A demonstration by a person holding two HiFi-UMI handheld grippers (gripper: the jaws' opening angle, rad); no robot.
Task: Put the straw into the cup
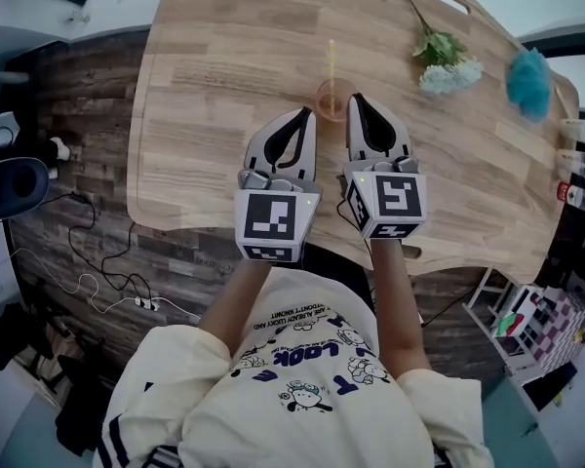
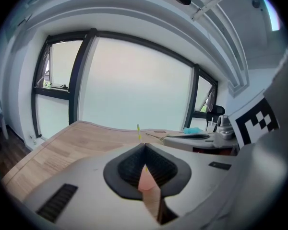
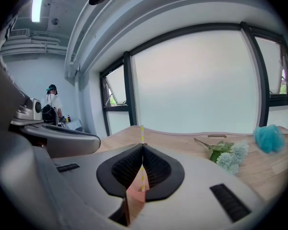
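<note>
Cup [image 1: 331, 98] in the upper centre of the frame on the table [image 1: 205, 86], straw [image 1: 331, 58] upright in it, left gripper [image 1: 305, 115] and right gripper [image 1: 356, 98] just below it, both with jaws closed together and empty, flowers [image 1: 447, 61] at upper right.

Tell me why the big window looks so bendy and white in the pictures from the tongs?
Left gripper view: the wide-angle lens bends the window and blacks out the corners, and daylight washes it white. Right gripper view: same bending and glare; the flowers look slightly soft. Head view: the light is soft and even, though the table edges bow.
</note>
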